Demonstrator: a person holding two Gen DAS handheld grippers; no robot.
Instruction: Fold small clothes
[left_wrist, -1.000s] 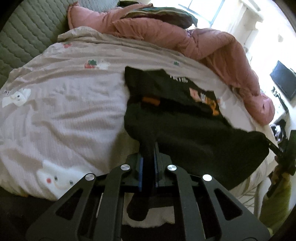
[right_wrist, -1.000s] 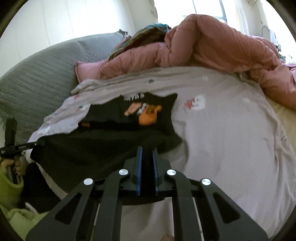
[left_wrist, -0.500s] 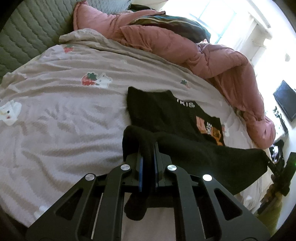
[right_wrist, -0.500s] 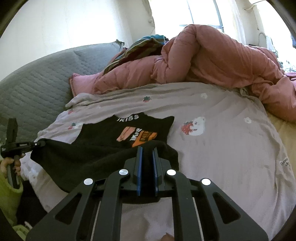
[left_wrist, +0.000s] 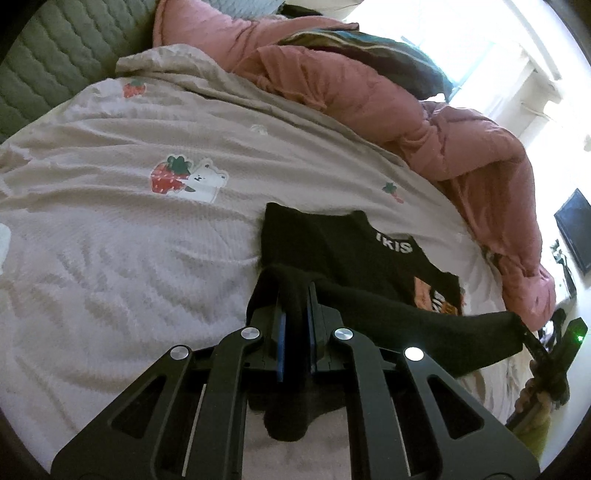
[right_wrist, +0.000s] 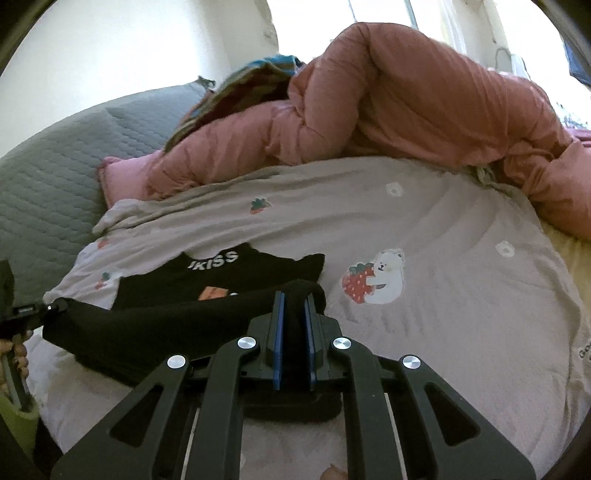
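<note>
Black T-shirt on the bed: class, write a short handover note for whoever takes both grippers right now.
Left gripper: shut on one bottom corner of the black T-shirt.
Right gripper: shut on the other corner.
The hem hangs stretched between them above the shirt's upper part, which lies flat, print up, on the bedsheet.
Done: hem lifted and carried over the print.
Left: lay the hem near the collar, release, then fold smaller.

Black printed T-shirt (left_wrist: 343, 254), hem lifted over its front
</note>
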